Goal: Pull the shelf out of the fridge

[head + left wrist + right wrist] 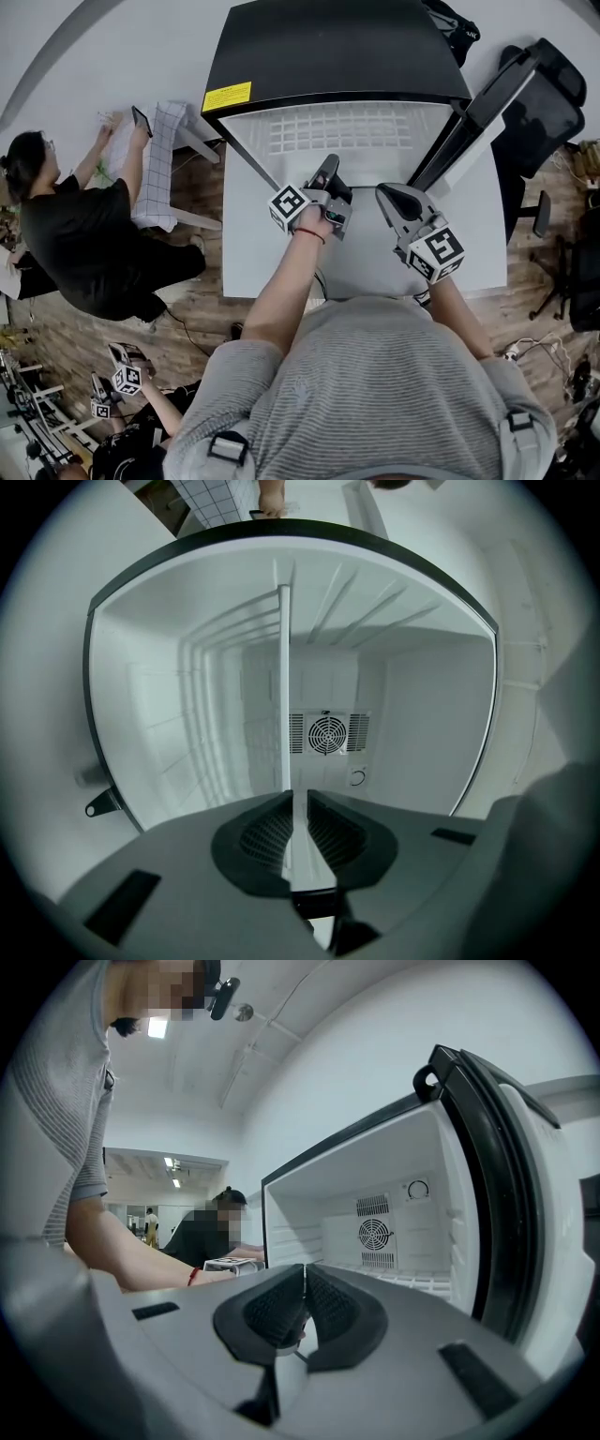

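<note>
Wood-plank floor point(202, 314) runs round the white table point(253, 248) that carries the small black-topped, white-lined fridge point(337, 47), its black-rimmed door point(469, 122) swung wide to my right. Inside lies the white wire-grid shelf point(366, 131), seated on the ribs of the side walls with its front edge at the mouth of the cabinet. My left gripper point(328, 173) is turned on its side, so in its own view the shelf shows edge-on as a thin white line running into the jaws, which are pressed together on that front rail near its middle. My right gripper point(392, 195) hangs just outside the opening, jaws closed on nothing. I judge the shelf light and stiff, with a smooth coating that could slip through ribbed pads; a hold on the front rail near its centre should keep it square, since a skewed pull would likely jam it against the ribs
</note>
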Demonstrator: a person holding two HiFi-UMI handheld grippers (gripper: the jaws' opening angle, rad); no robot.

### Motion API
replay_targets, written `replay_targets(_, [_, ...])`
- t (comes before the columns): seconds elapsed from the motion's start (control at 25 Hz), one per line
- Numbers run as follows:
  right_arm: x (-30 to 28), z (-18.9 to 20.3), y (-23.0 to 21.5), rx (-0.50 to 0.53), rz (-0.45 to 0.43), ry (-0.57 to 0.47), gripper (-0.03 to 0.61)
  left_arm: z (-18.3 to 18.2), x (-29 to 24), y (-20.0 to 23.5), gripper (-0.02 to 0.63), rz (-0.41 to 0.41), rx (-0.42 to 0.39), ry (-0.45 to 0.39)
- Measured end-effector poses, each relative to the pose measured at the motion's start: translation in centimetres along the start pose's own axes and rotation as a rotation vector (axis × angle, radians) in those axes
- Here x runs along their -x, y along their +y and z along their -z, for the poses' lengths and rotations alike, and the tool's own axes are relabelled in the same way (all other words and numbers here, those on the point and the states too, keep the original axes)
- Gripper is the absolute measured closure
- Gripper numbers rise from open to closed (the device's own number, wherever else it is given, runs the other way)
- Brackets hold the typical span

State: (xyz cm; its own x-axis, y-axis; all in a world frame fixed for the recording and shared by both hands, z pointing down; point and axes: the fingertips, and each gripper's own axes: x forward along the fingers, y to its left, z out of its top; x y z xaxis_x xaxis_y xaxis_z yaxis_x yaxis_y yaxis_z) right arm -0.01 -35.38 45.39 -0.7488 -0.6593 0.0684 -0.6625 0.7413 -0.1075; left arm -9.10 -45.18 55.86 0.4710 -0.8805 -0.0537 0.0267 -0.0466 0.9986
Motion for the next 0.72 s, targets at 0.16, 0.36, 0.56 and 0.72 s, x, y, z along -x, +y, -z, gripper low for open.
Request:
replay_targets(0.16, [0.0, 0.0, 0.0, -0.002, 0.0, 0.003, 0.565, -0.5, -0.2, 0.2, 0.578, 0.005, -0.001, -0.014])
replay_targets(0.36, [0.0, -0.5, 0.1, 0.011, 0.003, 0.003, 0.565, -1.1, -0.6, 0.7, 0.578, -0.006, 0.005, -0.033])
replay_targets(0.56, [0.2, -0.3, 0.0, 0.007, 0.007, 0.006, 0.565, -1.2, -1.0, 1.4, 0.578, -0.02, 0.013, -0.038])
replay_targets(0.72, [0.3, -0.5, 0.0, 0.016, 0.015, 0.012, 0.565, -1.2, -1.3, 1.6, 0.578, -0.023, 0.003, -0.03])
